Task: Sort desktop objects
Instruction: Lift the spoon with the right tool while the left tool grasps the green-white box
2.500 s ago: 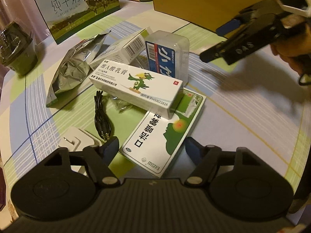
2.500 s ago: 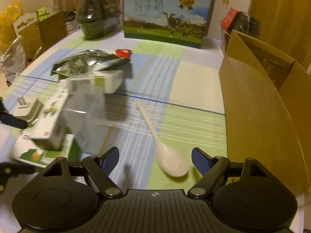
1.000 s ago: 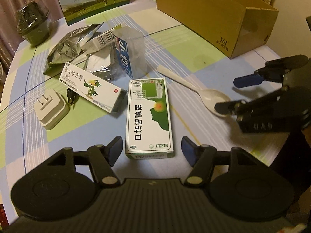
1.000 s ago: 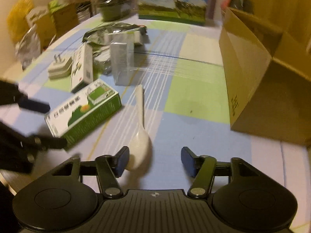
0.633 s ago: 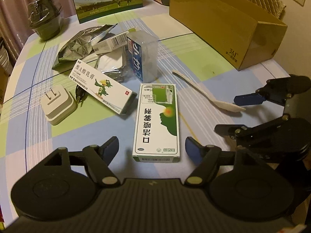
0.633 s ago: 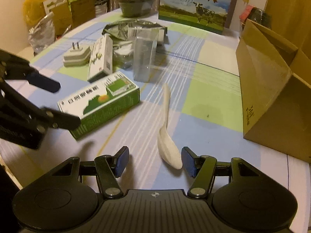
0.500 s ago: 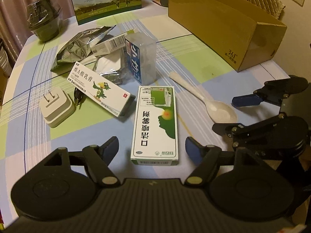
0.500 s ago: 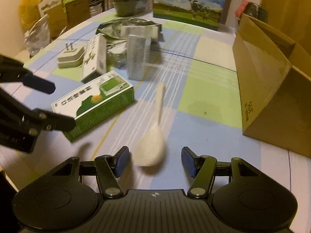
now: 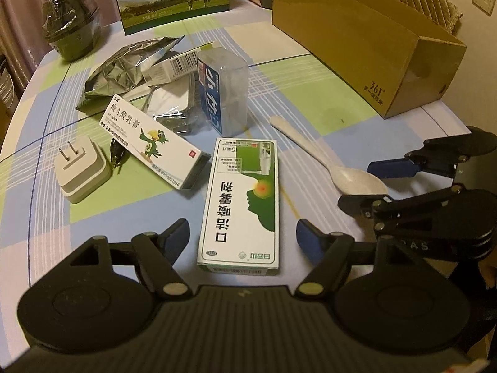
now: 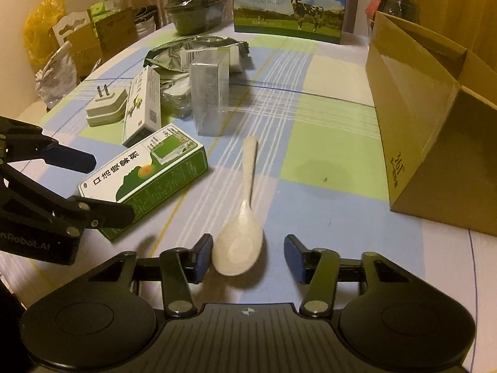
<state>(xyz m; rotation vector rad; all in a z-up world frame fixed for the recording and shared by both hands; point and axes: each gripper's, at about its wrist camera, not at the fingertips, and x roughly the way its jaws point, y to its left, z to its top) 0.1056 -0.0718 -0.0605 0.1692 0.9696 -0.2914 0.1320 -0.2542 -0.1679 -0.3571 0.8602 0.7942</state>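
- White plastic spoon [image 10: 240, 227] lies on the checked tablecloth [image 10: 329, 143], bowl toward me, sitting between my right gripper [image 10: 248, 256] fingers; handle points away toward the clear plastic box [image 10: 209, 94].
- Right jaws have just been closing around the bowl. Left pad looks right at the bowl's edge, right pad clearly apart from it. Not clamped yet, so I call these fingers still apart.
- A second ago the bowl sat off toward the left finger; now it is roughly centred. Lined up for a pinch, I judge.
- Left gripper [image 9: 242, 231] fingers stand wide, having just been opening. The green-and-white medicine box [image 9: 240, 199] lies flat between them, its near end level with the tips, no pad touching it.
- Since a couple of seconds back, that box is out of the pile and lying alone, and both hands have pulled back from the clutter.
- Cardboard box [image 10: 435, 130] stands open on my right, just past the spoon. Likely the drop target for sorting; nothing visible inside from here.
- Untouched for now: parrot ointment box [image 9: 153, 141], white plug adapter [image 9: 80, 169], silver foil bag [image 9: 124, 65], barcode carton [image 9: 174, 65].
- Next, as a guess: finish the squeeze on the bowl, lift, carry to the cardboard box. The bowl is curved and smooth, so it may slip or tip out of the pads.
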